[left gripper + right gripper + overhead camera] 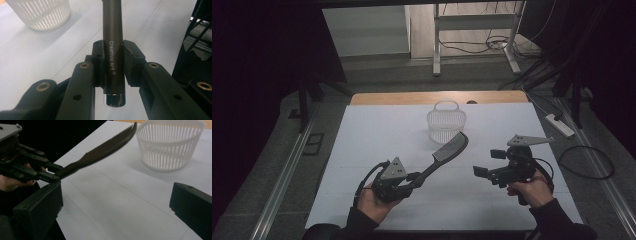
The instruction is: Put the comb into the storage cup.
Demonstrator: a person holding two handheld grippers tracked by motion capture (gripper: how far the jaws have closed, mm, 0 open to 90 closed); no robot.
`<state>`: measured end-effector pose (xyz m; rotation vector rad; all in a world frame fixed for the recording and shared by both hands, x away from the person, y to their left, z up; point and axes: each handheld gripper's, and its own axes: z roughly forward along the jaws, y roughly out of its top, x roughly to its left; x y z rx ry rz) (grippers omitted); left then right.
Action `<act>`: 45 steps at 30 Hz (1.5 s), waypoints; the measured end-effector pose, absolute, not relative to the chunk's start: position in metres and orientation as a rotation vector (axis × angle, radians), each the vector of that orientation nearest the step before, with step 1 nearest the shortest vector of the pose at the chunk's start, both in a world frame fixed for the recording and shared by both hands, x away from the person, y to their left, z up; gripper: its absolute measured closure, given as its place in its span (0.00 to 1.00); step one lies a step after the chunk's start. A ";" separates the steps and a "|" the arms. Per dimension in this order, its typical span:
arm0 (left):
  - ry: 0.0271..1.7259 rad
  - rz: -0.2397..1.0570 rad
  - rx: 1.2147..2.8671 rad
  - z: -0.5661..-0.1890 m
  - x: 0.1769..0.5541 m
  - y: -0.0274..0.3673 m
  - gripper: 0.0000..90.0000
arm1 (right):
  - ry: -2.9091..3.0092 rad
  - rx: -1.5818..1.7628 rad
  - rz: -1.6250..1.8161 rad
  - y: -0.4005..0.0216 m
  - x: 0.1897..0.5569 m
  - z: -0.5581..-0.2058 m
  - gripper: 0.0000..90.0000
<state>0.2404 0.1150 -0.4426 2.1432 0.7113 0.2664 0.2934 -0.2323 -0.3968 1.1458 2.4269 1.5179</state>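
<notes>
At the near edge of the white-covered desk [377, 130], a person's left hand [371, 202] grips the left tool [411, 181], its two black jaws clamped on the dark handle of a hairbrush [447, 150]. In the left gripper view the handle [113, 50], printed "Creative Art", runs straight up between the pads, its chrome end cap sitting just behind them. From that tool the brush slants forward and up off the desk, its bristled head ending just short of a white slatted basket [446, 122] that stands beyond it, toward the far side of the desk. To the side of the left tool and well apart from it, the right hand [532, 190] holds the right tool [486, 176] above the desk, jaws spread wide with nothing between them, pointing across toward the brush. Seen from the right tool's own camera, the brush [100, 151] crosses ahead of its jaws, with the basket [170, 145] farther off. Beyond the desk lie a grey floor and trailing cables [492, 45].
</notes>
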 end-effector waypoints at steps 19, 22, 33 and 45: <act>0.694 0.268 2.135 -0.443 0.239 0.111 0.80 | 2.521 1.240 1.475 -0.200 0.320 -0.391 0.00; 0.692 0.270 2.133 -0.443 0.239 0.110 0.80 | 2.529 1.261 1.477 -0.195 0.325 -0.392 0.00; 0.685 0.269 2.131 -0.442 0.239 0.110 0.80 | 2.555 1.307 1.475 -0.179 0.340 -0.395 0.00; 0.688 0.271 2.132 -0.443 0.239 0.109 0.80 | 2.585 1.344 1.474 -0.168 0.348 -0.400 0.00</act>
